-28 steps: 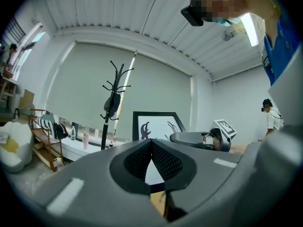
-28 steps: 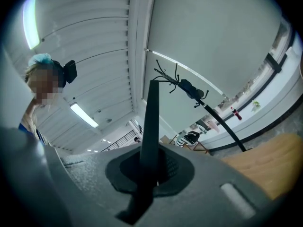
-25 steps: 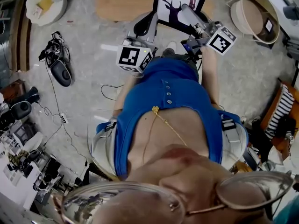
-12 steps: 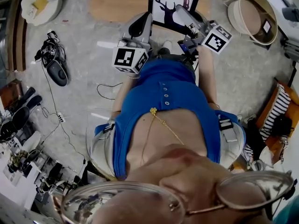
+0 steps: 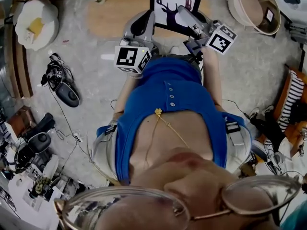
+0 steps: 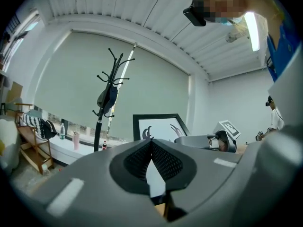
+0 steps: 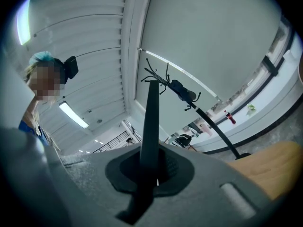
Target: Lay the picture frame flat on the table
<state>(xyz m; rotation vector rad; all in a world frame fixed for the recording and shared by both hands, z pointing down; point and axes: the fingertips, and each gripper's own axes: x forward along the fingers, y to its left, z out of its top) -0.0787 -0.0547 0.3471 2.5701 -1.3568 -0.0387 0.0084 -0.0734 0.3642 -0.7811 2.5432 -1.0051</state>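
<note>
Now pinching the thin edge of the picture frame [image 5: 175,1] in right gripper [image 7: 151,164] fingers, with left gripper [image 6: 151,148] fingers pressed together; could slip loose and slam the table [image 5: 110,13].

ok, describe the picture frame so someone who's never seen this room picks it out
Start at the round wooden table at the top of the head view, ahead of the person in blue. The picture frame is at the table's near side, with the right claw shut on its edge. It is the only black-bordered rectangle there, holding a white print of a dark antlered deer.
</note>
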